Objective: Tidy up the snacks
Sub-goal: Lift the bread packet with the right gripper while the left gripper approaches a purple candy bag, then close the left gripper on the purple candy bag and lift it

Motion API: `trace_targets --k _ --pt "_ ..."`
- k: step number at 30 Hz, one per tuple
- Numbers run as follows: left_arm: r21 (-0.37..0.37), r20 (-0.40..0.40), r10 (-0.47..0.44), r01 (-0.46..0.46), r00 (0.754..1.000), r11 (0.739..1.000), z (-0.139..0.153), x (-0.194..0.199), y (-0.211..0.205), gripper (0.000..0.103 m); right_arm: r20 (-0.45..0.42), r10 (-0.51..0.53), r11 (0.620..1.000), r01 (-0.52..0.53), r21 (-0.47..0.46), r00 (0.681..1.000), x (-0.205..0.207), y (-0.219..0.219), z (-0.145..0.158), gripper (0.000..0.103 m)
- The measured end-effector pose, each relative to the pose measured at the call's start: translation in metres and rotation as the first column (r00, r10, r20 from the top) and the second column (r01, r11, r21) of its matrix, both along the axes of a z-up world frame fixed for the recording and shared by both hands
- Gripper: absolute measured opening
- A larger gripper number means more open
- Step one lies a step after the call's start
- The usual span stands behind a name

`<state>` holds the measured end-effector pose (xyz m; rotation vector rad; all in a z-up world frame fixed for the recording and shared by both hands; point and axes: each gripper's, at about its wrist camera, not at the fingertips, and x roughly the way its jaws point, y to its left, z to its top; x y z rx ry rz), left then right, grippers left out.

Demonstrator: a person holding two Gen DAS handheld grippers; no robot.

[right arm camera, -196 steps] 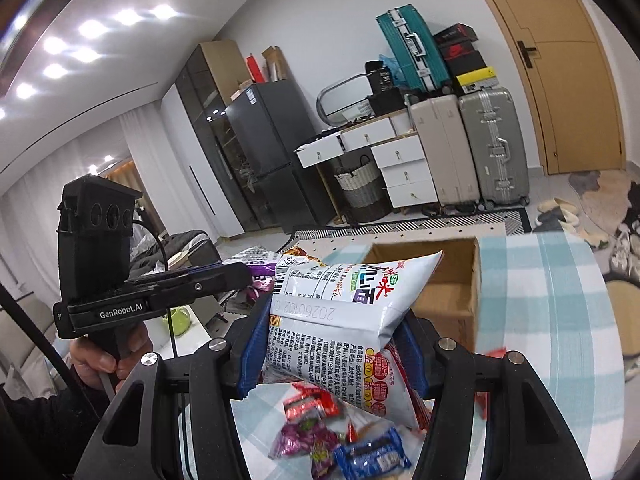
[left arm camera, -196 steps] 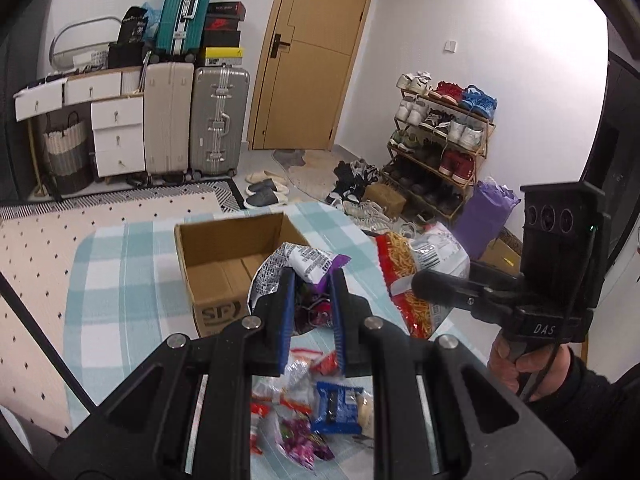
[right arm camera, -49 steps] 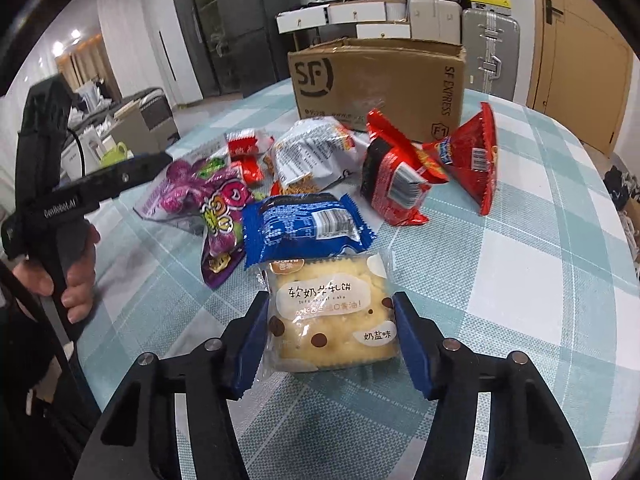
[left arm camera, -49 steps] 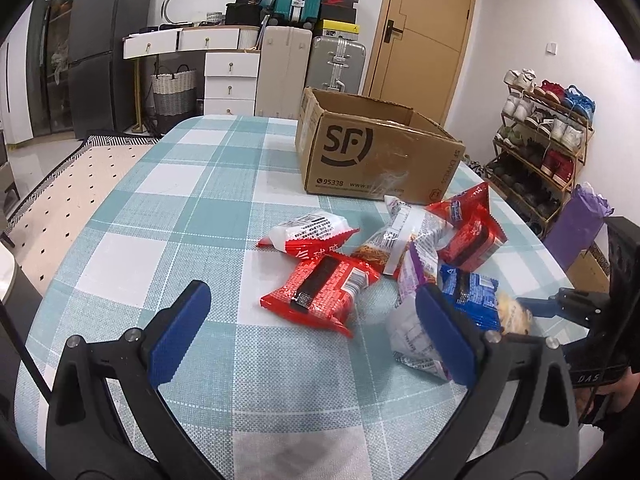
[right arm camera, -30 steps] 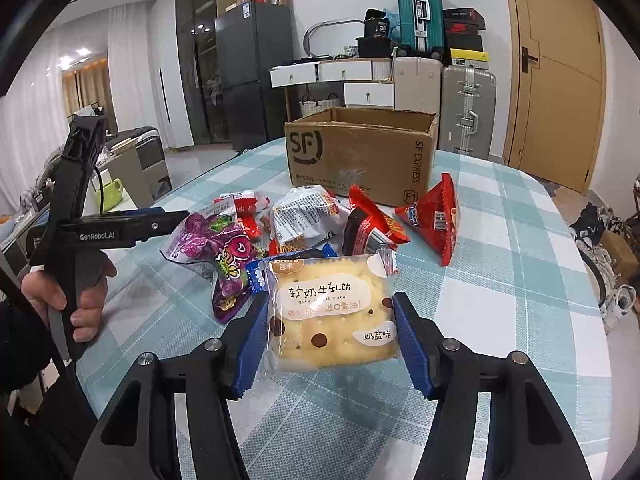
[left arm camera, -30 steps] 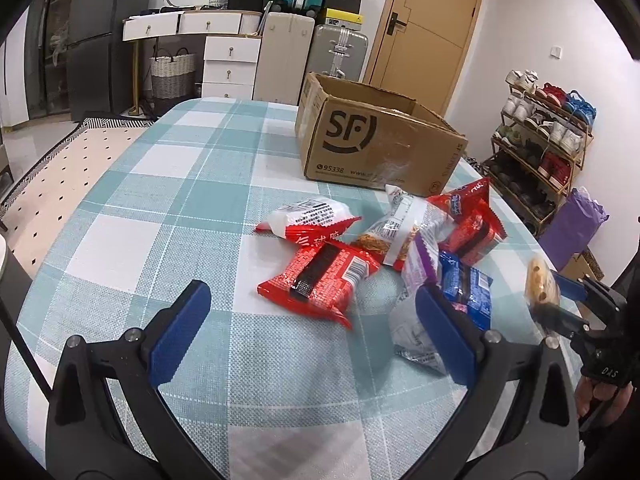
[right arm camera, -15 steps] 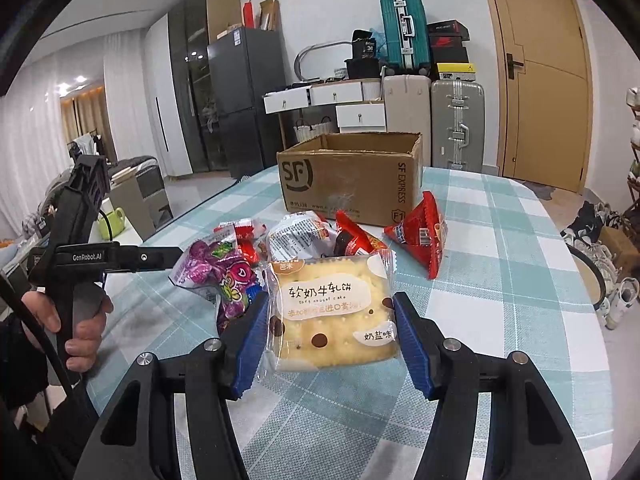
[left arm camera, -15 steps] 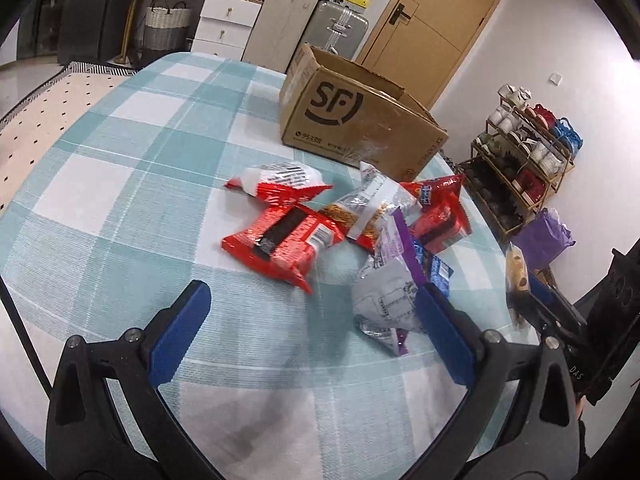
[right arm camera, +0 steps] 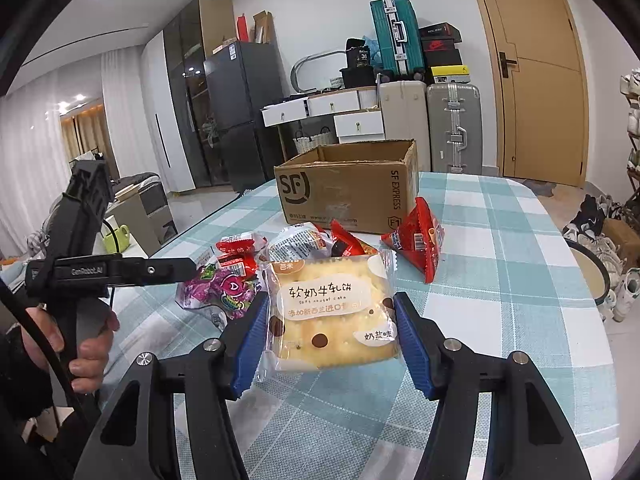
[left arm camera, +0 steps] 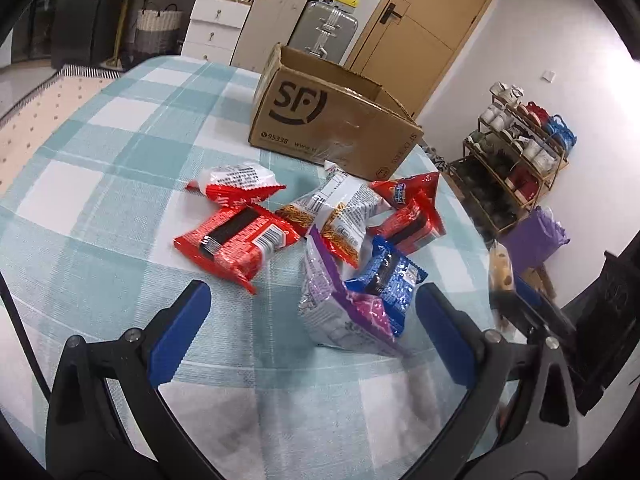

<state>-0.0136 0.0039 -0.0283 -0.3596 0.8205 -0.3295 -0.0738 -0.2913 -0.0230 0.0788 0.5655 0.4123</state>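
My right gripper (right arm camera: pixel 332 328) is shut on a yellow nougat cracker packet (right arm camera: pixel 332 312) and holds it above the table's near edge; that packet shows edge-on in the left wrist view (left arm camera: pixel 501 268). My left gripper (left arm camera: pixel 312 328) is open and empty, low over a purple and silver snack bag (left arm camera: pixel 340 308). A blue packet (left arm camera: pixel 384 276), red packets (left arm camera: pixel 236 240) and a noodle snack bag (left arm camera: pixel 336 208) lie in a pile before the open SF cardboard box (left arm camera: pixel 320 116), which also shows in the right wrist view (right arm camera: pixel 348 188).
The table has a teal checked cloth (left arm camera: pixel 120 148). Suitcases (right arm camera: pixel 452 124), white drawers (right arm camera: pixel 356 120) and a door (right arm camera: pixel 540 76) stand behind it. A shoe rack (left arm camera: pixel 520 148) and a purple bag (left arm camera: pixel 536 236) are on the floor to the right.
My right gripper has lifted the cracker packet off the table and raised it. My left gripper has moved forward and lower toward the snack pile, still open.
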Motion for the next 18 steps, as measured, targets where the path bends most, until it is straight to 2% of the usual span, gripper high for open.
trace_targets --k 5,7,12,14,18 --pt "-0.041 -0.051 -0.006 0.004 0.999 0.999 -0.008 0.013 -0.013 0.102 -0.009 -0.007 1.0 0.007 0.019 1.0 0.002 -0.004 0.0 0.062" --pt "-0.018 -0.062 -0.006 0.005 0.998 1.0 -0.012 0.017 -0.02 0.101 -0.01 -0.011 1.0 0.011 0.027 1.0 0.002 -0.006 0.0 0.062" --pt "-0.021 -0.076 -0.037 0.035 0.996 0.999 -0.019 0.018 -0.03 0.074 -0.015 -0.011 1.0 0.011 0.022 1.0 0.002 -0.006 -0.001 0.062" --pt "-0.009 -0.08 -0.048 0.047 0.996 0.999 -0.022 0.017 -0.032 0.055 -0.016 -0.012 1.0 0.012 0.022 1.0 0.002 -0.006 -0.001 0.062" --pt "-0.024 -0.067 -0.051 0.05 0.996 0.998 -0.025 0.015 -0.027 0.047 -0.017 -0.018 1.0 0.018 0.025 1.0 0.002 -0.006 -0.001 0.062"
